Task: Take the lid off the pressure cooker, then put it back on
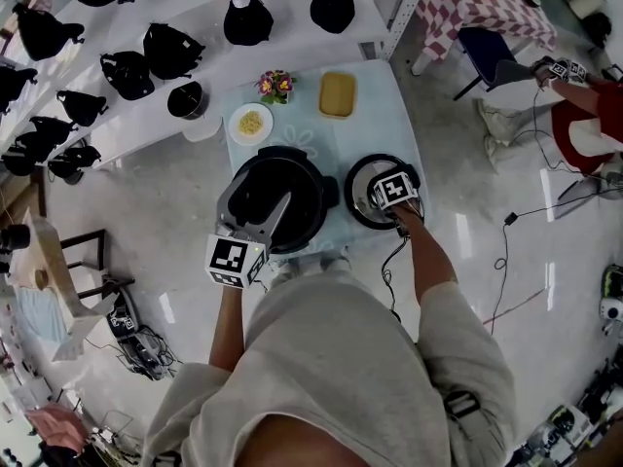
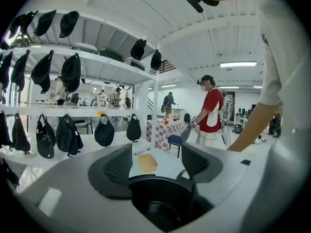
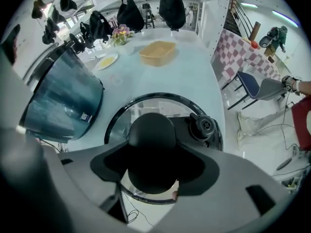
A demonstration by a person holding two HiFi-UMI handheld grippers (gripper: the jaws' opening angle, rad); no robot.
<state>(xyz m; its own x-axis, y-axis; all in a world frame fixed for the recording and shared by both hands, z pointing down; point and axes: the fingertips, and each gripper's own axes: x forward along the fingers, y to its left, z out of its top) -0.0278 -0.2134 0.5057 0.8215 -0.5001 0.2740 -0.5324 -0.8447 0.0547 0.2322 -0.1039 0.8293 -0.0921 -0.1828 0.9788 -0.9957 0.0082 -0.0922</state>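
Plainly the pressure cooker (image 1: 277, 197) stands open (lid (image 1: 362, 188) beside it).

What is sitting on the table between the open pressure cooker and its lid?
Nothing. Only a narrow bare strip of pale table separates the pressure cooker from the lid. The right gripper view shows it best.

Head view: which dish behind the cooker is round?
The white plate holding yellowish food; it lies left of the other dish, a rectangular yellow tray.
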